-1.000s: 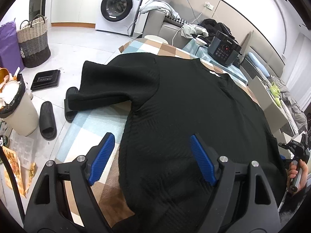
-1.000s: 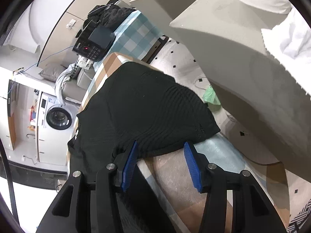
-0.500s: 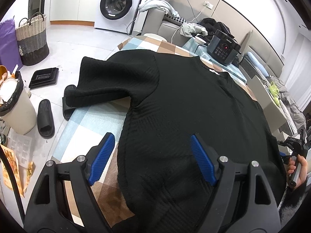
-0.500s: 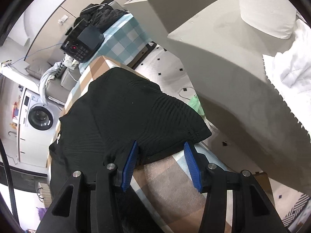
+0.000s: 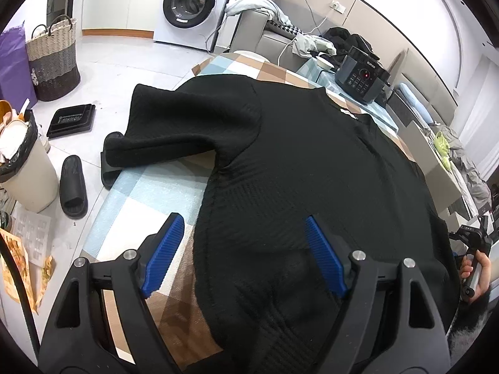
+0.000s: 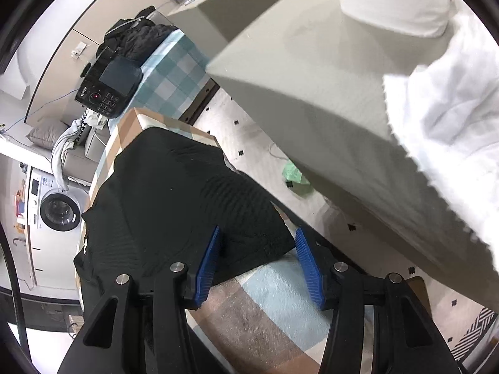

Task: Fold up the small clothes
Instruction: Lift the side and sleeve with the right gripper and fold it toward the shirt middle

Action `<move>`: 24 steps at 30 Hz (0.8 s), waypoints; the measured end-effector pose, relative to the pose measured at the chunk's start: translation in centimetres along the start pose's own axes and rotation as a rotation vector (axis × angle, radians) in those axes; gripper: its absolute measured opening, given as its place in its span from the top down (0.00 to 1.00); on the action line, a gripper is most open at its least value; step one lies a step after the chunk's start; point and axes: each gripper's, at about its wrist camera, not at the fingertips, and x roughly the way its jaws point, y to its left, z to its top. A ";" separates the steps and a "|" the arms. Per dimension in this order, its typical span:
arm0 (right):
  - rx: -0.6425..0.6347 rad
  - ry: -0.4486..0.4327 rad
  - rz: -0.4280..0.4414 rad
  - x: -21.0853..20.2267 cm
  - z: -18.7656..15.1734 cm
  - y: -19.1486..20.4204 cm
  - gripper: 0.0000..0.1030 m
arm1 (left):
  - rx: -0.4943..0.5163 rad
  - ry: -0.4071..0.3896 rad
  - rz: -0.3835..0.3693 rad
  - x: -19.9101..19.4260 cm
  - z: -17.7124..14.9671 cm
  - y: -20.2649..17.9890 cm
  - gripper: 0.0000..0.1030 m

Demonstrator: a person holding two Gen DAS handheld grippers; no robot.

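Observation:
A black knitted short-sleeved top (image 5: 312, 168) lies spread flat on the checked table (image 5: 149, 193). My left gripper (image 5: 243, 218) hovers open over the top's lower left side. Its left pad is above bare tablecloth, its right pad above the fabric, and the side seam runs between them. In the right wrist view my right gripper (image 6: 258, 230) stands open around the end of the other sleeve (image 6: 187, 193). The sleeve's corner lies between the pads, with the left pad against the fabric and the right pad clear of it. A hand (image 5: 477, 268) holds that gripper at the table's right edge.
A black cooker (image 5: 361, 78) stands at the table's far end. On the floor to the left are slippers (image 5: 73, 187), a bin (image 5: 21, 168), a woven basket (image 5: 53, 59) and a washing machine (image 5: 190, 3). A grey ledge (image 6: 312, 93) with white cloth (image 6: 436, 124) lies right of the table.
My right gripper has tipped further down and moved in on the sleeve end, so the corner now sits deeper between its pads. The left gripper has hardly moved.

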 end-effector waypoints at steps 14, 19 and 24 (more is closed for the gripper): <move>-0.167 -0.233 0.009 -3.7 0.0 3.7 0.89 | 0.000 -0.002 -0.002 0.3 0.1 -0.2 0.24; -0.314 -0.330 0.164 -6.8 -0.5 9.2 0.89 | -0.015 -0.010 -0.009 -0.3 -0.1 0.1 0.24; -0.614 -0.293 0.371 -8.2 -4.2 17.4 0.89 | -0.030 -0.021 -0.009 -1.0 -0.1 0.5 0.24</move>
